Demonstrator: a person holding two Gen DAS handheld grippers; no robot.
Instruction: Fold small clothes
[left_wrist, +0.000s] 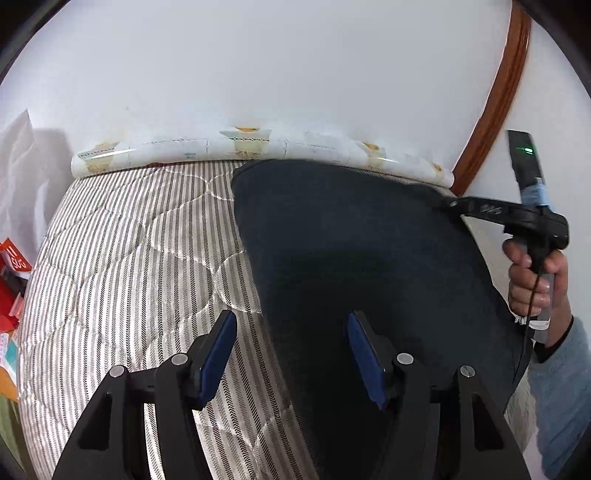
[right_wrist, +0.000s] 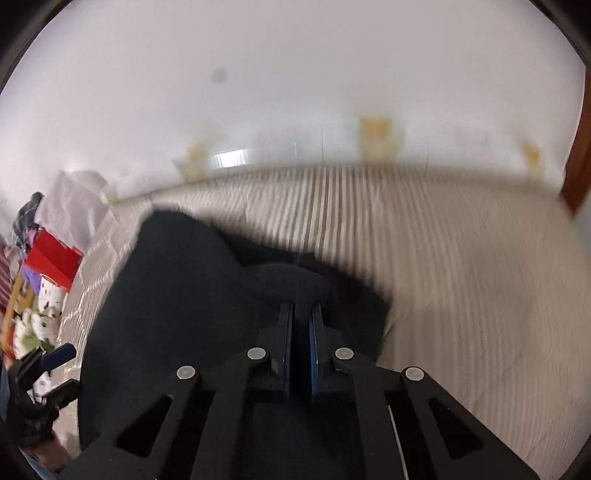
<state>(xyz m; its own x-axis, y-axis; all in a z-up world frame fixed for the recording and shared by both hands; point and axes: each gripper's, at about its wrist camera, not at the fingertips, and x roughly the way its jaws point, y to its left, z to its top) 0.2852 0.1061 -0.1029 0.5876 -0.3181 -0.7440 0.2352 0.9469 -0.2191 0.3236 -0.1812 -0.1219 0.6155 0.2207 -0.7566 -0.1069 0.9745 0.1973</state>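
Your left hand-held gripper (left_wrist: 291, 354) hangs over the near part of the mattress (left_wrist: 122, 258) with its two blue-padded fingers (left_wrist: 218, 354) standing apart; nothing is clamped between them. The left pad sits above the striped, quilted mattress cover, and the right pad sits above the dark garment (left_wrist: 351, 251), whose left edge runs up between the two pads. Whether either pad touches the fabric cannot be told from this view. The dark garment lies spread on the mattress ahead of this gripper, reaching as far as the patterned roll (left_wrist: 258, 144) that lies along the foot of the white wall (left_wrist: 258, 66). Your right hand-held gripper (right_wrist: 301, 321) has its pads pressed together on a bunched fold of the dark garment (right_wrist: 177, 295), and the pinched cloth rises as a ridge just ahead of the fingertips. In the left wrist view this gripper (left_wrist: 452, 203) meets the far right corner of the garment, with your right hand (left_wrist: 535, 280) wrapped around its handle and a pale blue sleeve (left_wrist: 565, 387) below it. The right wrist view is blurred. To the left of the garment, beyond the mattress edge, a red box (right_wrist: 51, 258) and mixed clutter (right_wrist: 33, 321) are visible. A brown wooden frame (left_wrist: 506, 99) stands at the far right.
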